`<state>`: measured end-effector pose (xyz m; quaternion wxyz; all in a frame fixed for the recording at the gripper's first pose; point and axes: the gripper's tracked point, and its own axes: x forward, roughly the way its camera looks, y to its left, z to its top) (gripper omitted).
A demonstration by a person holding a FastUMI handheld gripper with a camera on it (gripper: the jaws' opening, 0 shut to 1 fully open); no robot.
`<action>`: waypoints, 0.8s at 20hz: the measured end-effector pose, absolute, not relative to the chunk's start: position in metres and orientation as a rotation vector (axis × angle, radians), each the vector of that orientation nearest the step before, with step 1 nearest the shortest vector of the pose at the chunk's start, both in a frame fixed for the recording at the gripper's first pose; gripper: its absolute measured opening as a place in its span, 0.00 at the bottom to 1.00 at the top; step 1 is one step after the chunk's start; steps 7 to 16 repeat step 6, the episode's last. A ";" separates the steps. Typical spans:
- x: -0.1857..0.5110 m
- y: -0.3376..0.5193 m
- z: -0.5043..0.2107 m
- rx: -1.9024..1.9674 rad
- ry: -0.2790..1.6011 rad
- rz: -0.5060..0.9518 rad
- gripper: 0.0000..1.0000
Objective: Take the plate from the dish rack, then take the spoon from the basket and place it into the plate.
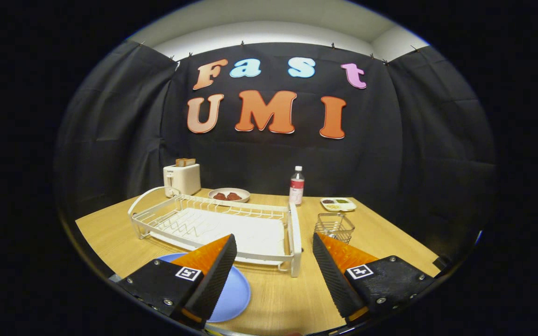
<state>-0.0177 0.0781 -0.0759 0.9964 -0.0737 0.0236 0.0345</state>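
Observation:
A blue plate [232, 295] lies flat on the wooden table [381, 233], in front of the white dish rack [213, 224]; my left finger covers part of it. The rack's bed holds nothing that I can see. A small wire basket [335, 227] stands to the right of the rack, just beyond my right finger; I cannot make out a spoon in it. My gripper [274, 261] is open above the table's near part, with nothing between its fingers.
At the back stand a white toaster [181, 178] with bread in it, a bowl of red food [228, 194], a bottle [296, 185] and a small white dish [338, 204] with sauces. Black cloth walls close off the table on three sides.

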 end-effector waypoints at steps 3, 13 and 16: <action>-0.010 0.052 -0.052 -0.145 0.016 0.025 0.97; -0.004 0.033 -0.044 -0.137 0.002 -0.007 0.97; -0.004 0.033 -0.044 -0.137 0.002 -0.007 0.97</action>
